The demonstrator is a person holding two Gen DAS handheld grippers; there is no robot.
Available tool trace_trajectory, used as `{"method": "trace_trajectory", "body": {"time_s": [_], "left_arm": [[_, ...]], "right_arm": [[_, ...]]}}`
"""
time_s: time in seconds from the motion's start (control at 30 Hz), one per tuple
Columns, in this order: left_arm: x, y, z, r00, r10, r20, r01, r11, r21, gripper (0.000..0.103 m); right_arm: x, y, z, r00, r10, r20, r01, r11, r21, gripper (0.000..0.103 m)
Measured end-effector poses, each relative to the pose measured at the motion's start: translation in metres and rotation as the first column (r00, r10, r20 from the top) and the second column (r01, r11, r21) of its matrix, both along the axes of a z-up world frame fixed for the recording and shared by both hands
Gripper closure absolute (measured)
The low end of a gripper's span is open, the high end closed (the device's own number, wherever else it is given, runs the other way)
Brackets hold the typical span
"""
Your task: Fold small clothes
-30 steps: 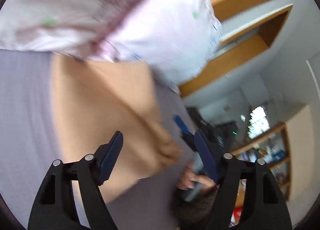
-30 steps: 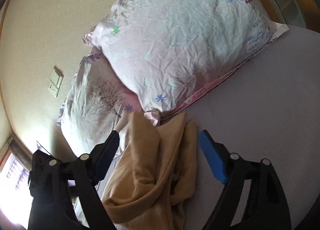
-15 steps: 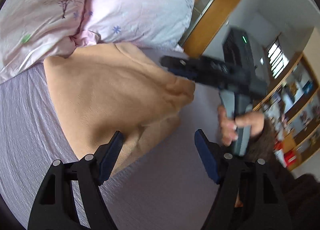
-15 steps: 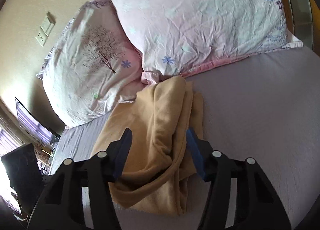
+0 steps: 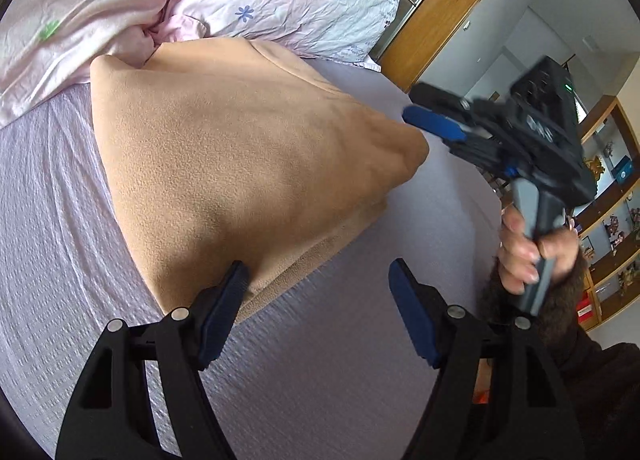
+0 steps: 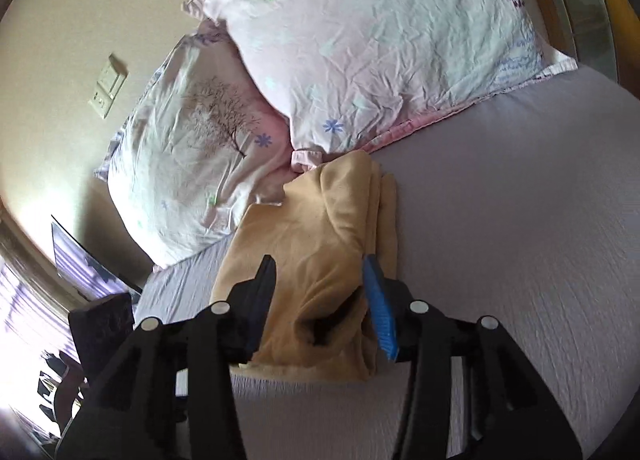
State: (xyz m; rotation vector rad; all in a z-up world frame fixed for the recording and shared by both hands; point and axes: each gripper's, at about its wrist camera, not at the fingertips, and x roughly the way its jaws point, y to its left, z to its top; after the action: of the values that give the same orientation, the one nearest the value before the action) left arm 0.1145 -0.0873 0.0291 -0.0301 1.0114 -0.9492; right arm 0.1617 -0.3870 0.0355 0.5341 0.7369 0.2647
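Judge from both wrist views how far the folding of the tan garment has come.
Done: the tan fleece garment lies doubled in layers on the lilac sheet, by the pillows.
In hand: the right gripper, part open, straddles its bunched end; the left gripper is open at its edge.
Left: flattening that end.

Cream wall (image 6: pixel 60 20) with switch plate (image 6: pixel 107 85), wooden shelving (image 5: pixel 612 220), perhaps a bright window (image 6: pixel 16 312)

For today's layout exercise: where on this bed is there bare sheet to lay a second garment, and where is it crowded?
Bare sheet lies right of the tan garment, below the large pillow. More lies before the left tongs. It is crowded where the garment's top meets both pillows, and at its corner by the right tongs.
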Motion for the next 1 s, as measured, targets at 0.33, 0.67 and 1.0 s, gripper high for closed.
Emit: {"method": "trace_trajectory", "body": {"time_s": [0.33, 0.67, 1.0], "left_arm": [[-0.003, 0.049, 0.027, 0.996, 0.064, -0.060, -0.074, 0.983, -0.167, 0.029], [0.091, 0.057, -0.001, 0.922, 0.274, -0.273, -0.313, 0.943, -0.110, 0.024], [0.094, 0.084, -0.008, 0.899, 0.279, -0.336, -0.355, 0.915, -0.190, 0.065]], "right_arm": [[-0.020, 0.009, -0.041, 0.989, 0.030, -0.147, -0.032, 0.999, -0.015, 0.088], [0.061, -0.018, -0.039, 0.966, 0.084, -0.245, -0.027, 0.973, 0.228, 0.034], [0.061, 0.008, -0.039, 0.979, 0.137, -0.154, -0.094, 0.961, 0.258, 0.074]]}}
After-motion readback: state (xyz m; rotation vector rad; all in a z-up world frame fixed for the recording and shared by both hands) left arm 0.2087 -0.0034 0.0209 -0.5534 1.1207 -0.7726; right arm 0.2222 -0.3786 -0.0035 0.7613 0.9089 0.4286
